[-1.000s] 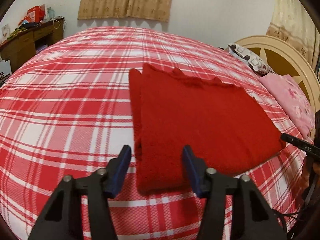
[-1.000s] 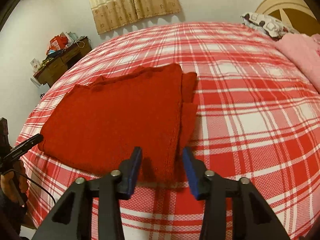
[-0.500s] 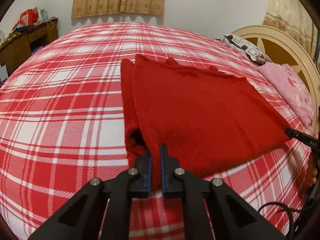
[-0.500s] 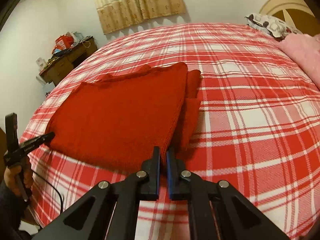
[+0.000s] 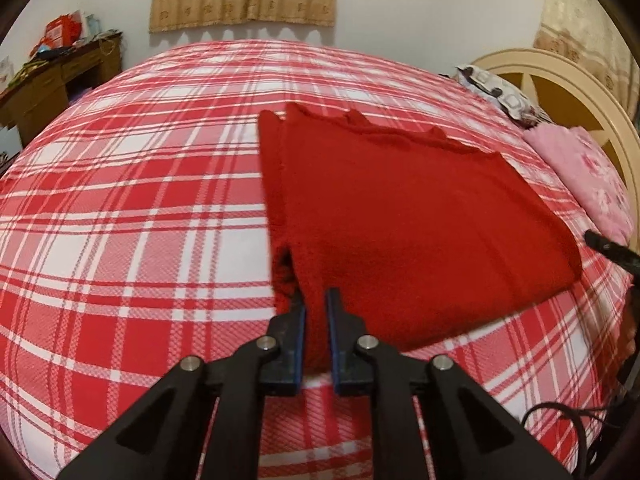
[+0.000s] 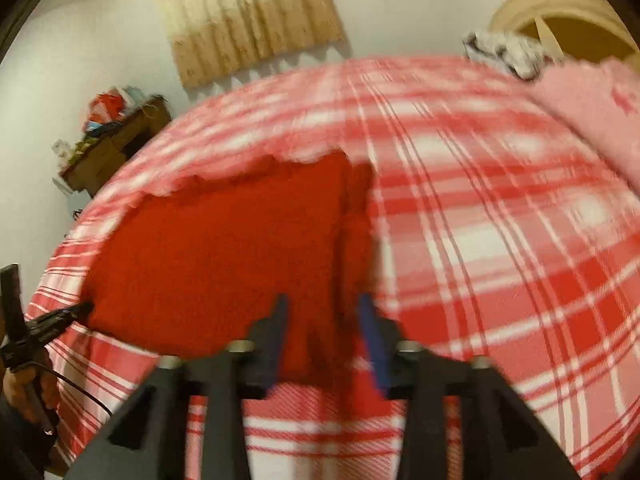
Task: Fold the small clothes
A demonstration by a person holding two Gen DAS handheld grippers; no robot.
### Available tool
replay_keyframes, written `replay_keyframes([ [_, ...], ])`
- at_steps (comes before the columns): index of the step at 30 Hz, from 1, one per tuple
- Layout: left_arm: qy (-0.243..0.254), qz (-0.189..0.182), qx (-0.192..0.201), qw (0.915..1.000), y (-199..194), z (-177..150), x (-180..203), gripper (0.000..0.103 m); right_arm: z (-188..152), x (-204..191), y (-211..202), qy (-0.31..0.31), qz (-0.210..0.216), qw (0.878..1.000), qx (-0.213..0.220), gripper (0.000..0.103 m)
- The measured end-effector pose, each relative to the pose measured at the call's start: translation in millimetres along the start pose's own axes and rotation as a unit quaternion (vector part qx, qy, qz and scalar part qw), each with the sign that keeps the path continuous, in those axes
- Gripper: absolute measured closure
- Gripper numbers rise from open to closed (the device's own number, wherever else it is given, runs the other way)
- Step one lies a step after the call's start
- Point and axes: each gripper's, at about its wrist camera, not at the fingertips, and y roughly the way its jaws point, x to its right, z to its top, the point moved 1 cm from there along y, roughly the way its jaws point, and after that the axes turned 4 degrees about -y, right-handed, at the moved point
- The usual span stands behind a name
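A red knitted garment [image 5: 408,216] lies folded flat on the red-and-white plaid bed [image 5: 120,208]. My left gripper [image 5: 316,312] is shut on the garment's near left corner, with the cloth pinched between its blue pads. In the right wrist view, which is blurred, the same garment [image 6: 224,256] lies left of centre. My right gripper [image 6: 322,320] is open, its fingers straddling the garment's near right corner.
A pink blanket [image 5: 592,180] and a patterned pillow [image 5: 500,92] lie by the cream headboard [image 5: 568,80] on the right. A cluttered wooden desk [image 5: 52,80] stands at the far left. The other gripper's tip [image 5: 608,248] shows at the right edge.
Both grippers closed on the garment's near corners half a second ago. The left stays shut on its corner; the right has opened again and is moving, blurring its view.
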Motion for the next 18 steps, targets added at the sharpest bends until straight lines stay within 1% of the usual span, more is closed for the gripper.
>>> replay_keyframes([
  [1,-0.005,0.0,-0.001,1.0,0.2,0.1,-1.9,0.088,2.9,-7.1,1.9,-0.008,0.006,1.0,0.001,0.057],
  [3,-0.001,0.012,0.001,0.9999,-0.3,-0.8,-0.8,0.087,8.2,-23.9,13.9,-0.03,0.024,0.999,-0.003,0.057],
  [5,0.009,0.022,0.002,0.9997,-1.4,-3.4,1.7,0.083,7.4,-32.4,30.4,-0.039,0.037,0.998,-0.018,0.057],
  [6,0.013,0.029,0.002,0.9995,-1.7,-4.3,3.2,0.077,4.8,-34.3,41.1,-0.036,0.036,0.998,-0.033,0.057],
  [7,0.016,0.035,0.002,0.9993,-1.6,-4.8,3.6,0.074,2.2,-33.2,49.1,-0.031,0.036,0.998,-0.045,0.057],
  [8,0.018,0.04,0.003,0.999,-1.6,-5.4,3.4,0.066,-3.2,-31.0,57.7,-0.021,0.037,0.997,-0.059,0.057],
  [9,0.016,0.04,0.002,0.9991,-1.2,-5.4,2.3,0.063,-7.5,-29.4,61.4,-0.016,0.039,0.997,-0.065,0.057],
  [10,0.013,0.039,0.0,0.9992,-0.5,-5.8,0.4,0.058,-12.8,-28.1,61.3,-0.018,0.041,0.997,-0.061,0.057],
  [13,0.012,0.037,-0.003,0.9993,4.0,-7.4,-3.0,0.054,-21.6,-27.5,56.8,-0.034,0.043,0.997,-0.059,0.056],
  [15,0.01,0.038,0.001,0.9992,4.3,-8.0,-5.2,0.048,-25.6,-27.1,54.5,-0.038,0.043,0.996,-0.063,0.056],
  [18,0.007,0.04,0.004,0.9992,4.0,-8.9,-8.2,0.041,-20.1,-36.3,49.8,-0.051,0.013,0.996,-0.078,0.056],
])
